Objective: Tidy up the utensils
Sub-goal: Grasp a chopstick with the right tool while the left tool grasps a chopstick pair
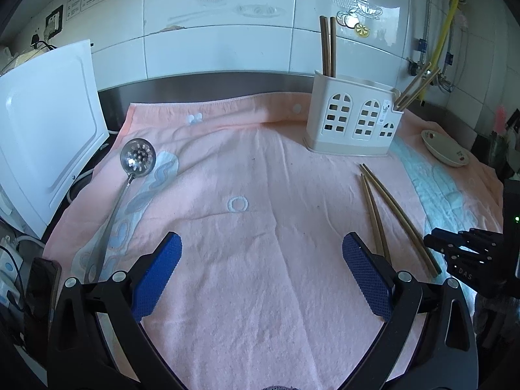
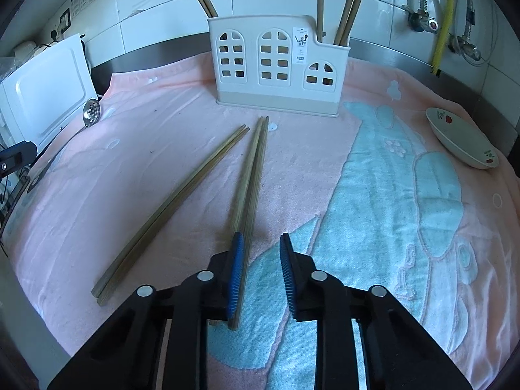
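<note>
Your right gripper (image 2: 260, 243) is angling down over the towel (image 2: 373, 195), jaws narrowed but gapped, one chopstick pair (image 2: 252, 178) touching its left pad only, ungripped. Your left gripper (image 1: 261, 250) is gaping empty. Only its view shows the whole skimmer (image 1: 136, 159) at left; the holder (image 2: 276, 65) is standing upper centre.

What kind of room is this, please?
Most likely a home kitchen: a tiled wall behind a counter, a utensil holder with chopsticks, a slotted spoon on a towel, and a small dish.
</note>
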A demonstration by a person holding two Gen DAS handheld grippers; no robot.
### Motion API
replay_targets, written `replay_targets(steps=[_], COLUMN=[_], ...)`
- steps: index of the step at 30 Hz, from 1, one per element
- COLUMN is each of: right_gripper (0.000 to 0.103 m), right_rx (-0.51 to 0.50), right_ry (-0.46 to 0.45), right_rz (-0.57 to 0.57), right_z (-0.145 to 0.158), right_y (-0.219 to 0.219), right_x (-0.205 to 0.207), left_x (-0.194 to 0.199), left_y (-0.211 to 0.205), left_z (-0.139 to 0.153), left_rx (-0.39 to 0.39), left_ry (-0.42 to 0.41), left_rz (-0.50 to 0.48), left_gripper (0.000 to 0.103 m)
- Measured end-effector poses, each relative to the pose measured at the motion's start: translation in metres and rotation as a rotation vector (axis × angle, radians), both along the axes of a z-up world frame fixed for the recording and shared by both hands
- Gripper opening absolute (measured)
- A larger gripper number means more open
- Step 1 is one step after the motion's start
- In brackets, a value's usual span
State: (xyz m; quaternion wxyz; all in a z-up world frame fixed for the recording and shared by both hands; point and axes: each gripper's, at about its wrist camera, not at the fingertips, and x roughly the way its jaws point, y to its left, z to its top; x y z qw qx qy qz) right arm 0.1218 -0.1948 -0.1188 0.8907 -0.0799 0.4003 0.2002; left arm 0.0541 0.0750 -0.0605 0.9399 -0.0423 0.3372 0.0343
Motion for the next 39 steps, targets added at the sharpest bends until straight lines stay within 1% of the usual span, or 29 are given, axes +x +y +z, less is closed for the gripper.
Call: replay_targets(steps=[3, 8, 10, 14, 16, 18, 19, 21, 25, 27, 29, 30, 32, 33, 35, 36, 38, 39], right_gripper=[0.016, 0.016, 0.015, 0.011, 0.011, 0.01, 0.007, 0.007, 0.006, 0.006, 0.006, 0.006, 0.006, 0.006, 0.006, 0.006, 0.006, 0.006], right_rx=[-0.001, -0.006, -0.023, -0.025, -0.018, -0.018, -0.019, -0.003, 0.008, 0.019, 0.023, 0.025, 0.032, 0.035, 0.044, 0.048, 0.054, 0.058], right_ry=[0.005, 0.009, 0.004, 0.02, 0.02, 0.02, 0.019, 0.022, 0.013, 0.009, 0.006, 0.004, 0.001, 0.001, 0.0, -0.001, -0.002, -0.001], right_rz=[0.007, 0.017, 0.024, 0.016, 0.011, 0.004, 0.001, -0.006, -0.022, -0.032, -0.035, -0.037, -0.043, -0.046, -0.054, -0.056, -0.061, -0.063], right_z=[-0.002, -0.002, -0.003, -0.009, -0.009, -0.009, -0.009, -0.008, -0.005, -0.003, -0.001, 0.0, 0.001, 0.001, 0.001, 0.001, 0.001, 0.001], right_y=[0.003, 0.008, 0.012, 0.013, 0.012, 0.012, 0.011, 0.008, 0.001, -0.004, -0.008, -0.01, -0.015, -0.017, -0.022, -0.024, -0.028, -0.029], right_x=[0.001, 0.002, 0.002, 0.004, 0.005, 0.006, 0.007, 0.007, 0.006, 0.004, 0.002, 0.001, -0.002, -0.003, -0.005, -0.005, -0.007, -0.008], left_x=[-0.001, -0.002, -0.002, -0.002, -0.003, -0.003, -0.003, -0.003, 0.001, 0.004, 0.008, 0.011, 0.016, 0.018, 0.023, 0.025, 0.028, 0.03], left_y=[0.0, -0.002, -0.004, -0.007, -0.009, -0.014, -0.016, -0.022, -0.039, -0.051, -0.062, -0.068, -0.076, -0.079, -0.086, -0.089, -0.093, -0.095], left_z=[-0.001, -0.002, -0.003, -0.005, -0.006, -0.008, -0.009, -0.012, -0.019, -0.022, -0.028, -0.031, -0.038, -0.042, -0.05, -0.054, -0.059, -0.062], left_rx=[0.004, 0.008, 0.011, 0.008, 0.006, -0.002, -0.006, -0.019, -0.073, -0.076, -0.075, -0.081, -0.106, -0.117, -0.123, -0.128, -0.129, -0.128], left_ry=[0.003, 0.007, 0.01, 0.019, 0.022, 0.026, 0.029, 0.031, 0.059, 0.071, 0.09, 0.103, 0.132, 0.145, 0.173, 0.185, 0.201, 0.208], left_rz=[-0.001, -0.008, -0.013, -0.021, -0.023, -0.036, -0.041, -0.058, -0.099, -0.125, -0.141, -0.152, -0.171, -0.181, -0.186, -0.192, -0.2, -0.2], left_gripper=[0.098, 0.098, 0.098, 0.098, 0.098, 0.098, 0.098, 0.098, 0.096, 0.09, 0.081, 0.08, 0.069, 0.067, 0.058, 0.056, 0.047, 0.045])
